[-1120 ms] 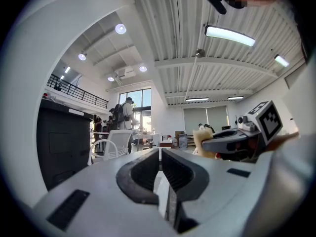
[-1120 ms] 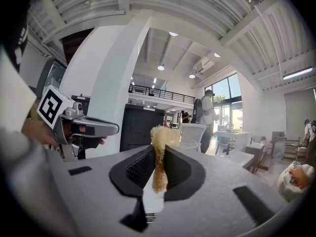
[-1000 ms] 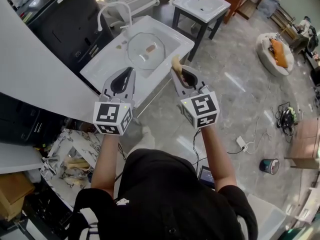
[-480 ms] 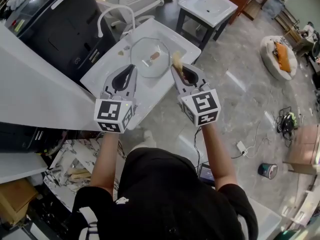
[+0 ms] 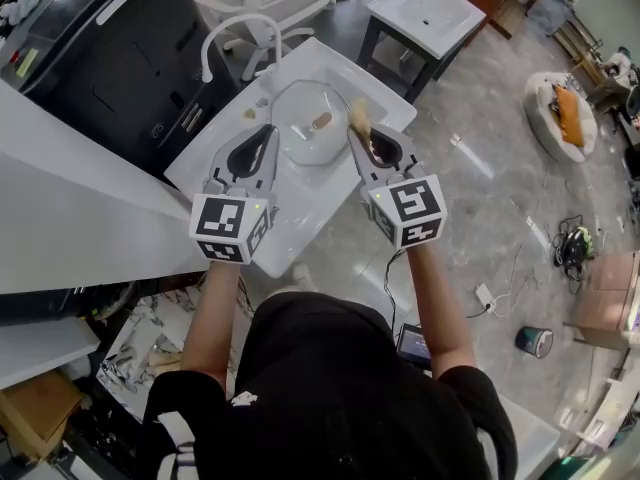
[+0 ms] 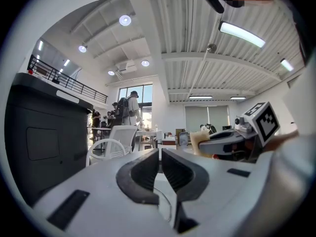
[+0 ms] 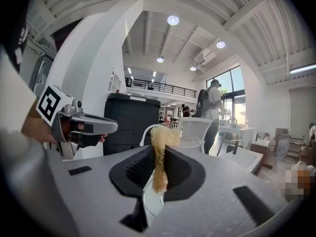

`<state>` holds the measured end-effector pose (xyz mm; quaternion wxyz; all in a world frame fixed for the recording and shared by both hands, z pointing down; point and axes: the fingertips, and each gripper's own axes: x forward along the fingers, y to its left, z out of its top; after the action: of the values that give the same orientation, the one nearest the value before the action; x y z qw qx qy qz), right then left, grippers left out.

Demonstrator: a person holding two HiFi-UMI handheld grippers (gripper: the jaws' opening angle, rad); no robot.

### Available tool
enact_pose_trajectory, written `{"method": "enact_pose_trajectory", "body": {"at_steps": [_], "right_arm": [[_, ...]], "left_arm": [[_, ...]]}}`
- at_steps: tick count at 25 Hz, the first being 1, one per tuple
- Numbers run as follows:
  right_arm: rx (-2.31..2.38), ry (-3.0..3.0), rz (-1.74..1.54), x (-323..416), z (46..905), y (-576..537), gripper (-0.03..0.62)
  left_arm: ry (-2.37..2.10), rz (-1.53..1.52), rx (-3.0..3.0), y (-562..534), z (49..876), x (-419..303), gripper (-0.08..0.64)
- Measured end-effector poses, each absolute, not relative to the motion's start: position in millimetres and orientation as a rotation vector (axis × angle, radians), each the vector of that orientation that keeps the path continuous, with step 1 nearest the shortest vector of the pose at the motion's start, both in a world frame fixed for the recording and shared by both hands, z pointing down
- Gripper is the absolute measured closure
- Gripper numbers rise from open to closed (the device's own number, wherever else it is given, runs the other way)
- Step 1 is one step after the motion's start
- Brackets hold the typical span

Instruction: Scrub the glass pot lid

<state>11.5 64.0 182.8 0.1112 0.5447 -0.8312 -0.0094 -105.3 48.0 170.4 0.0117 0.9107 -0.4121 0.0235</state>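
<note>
**Both tools brought up to the sink**

Both tools sit higher in the head view than a second ago, having moved side by side. The sink [image 5: 300, 213] has slid from the upper part of the frame toward its centre. The tips, earlier short of the lid [image 5: 298, 140], now flank it.

- Left tool [image 5: 266, 131]: tip at the lid's left edge. Jaws are clenched to a thin slit with nothing between them. From the head view I cannot tell whether it touches the lid.
- Right tool [image 5: 356, 133]: tip at the lid's right edge. Jaws are clenched on a yellowish sponge [image 7: 159, 149]. The sponge stands on edge between the pads, and its ragged top sticks out past the tips. In the head view it shows just at the lid's upper right rim.
- Lid: glass, lying in the white sink basin, near frame centre. A brownish knob [image 5: 322, 121] sits at its middle, facing up.
- Faucet [image 5: 232, 28]: white and curved, at the sink's upper left side.
- Black cabinet [image 5: 110, 48]: upper left of the frame, beyond the faucet.
- Second sink [image 5: 430, 13]: on a dark stand, upper right of the frame, well apart.

The two gripper views agree. The right tool with its sponge shows at the right of the left gripper view, and the left tool shows at the left of the right gripper view.
</note>
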Motion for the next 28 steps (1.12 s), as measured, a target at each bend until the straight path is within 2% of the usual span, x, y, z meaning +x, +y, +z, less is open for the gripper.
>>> {"method": "enact_pose_trajectory", "body": {"at_steps": [15, 28], "right_arm": [[1.582, -2.389, 0.002, 5, 205, 24, 0.563], [1.487, -2.414, 0.079, 14, 233, -25, 0.561]], "left_arm": [[-1.256, 0.134, 2.805, 11, 204, -122, 0.545], [-1.281, 0.209, 2.751, -29, 227, -103, 0.545]]}}
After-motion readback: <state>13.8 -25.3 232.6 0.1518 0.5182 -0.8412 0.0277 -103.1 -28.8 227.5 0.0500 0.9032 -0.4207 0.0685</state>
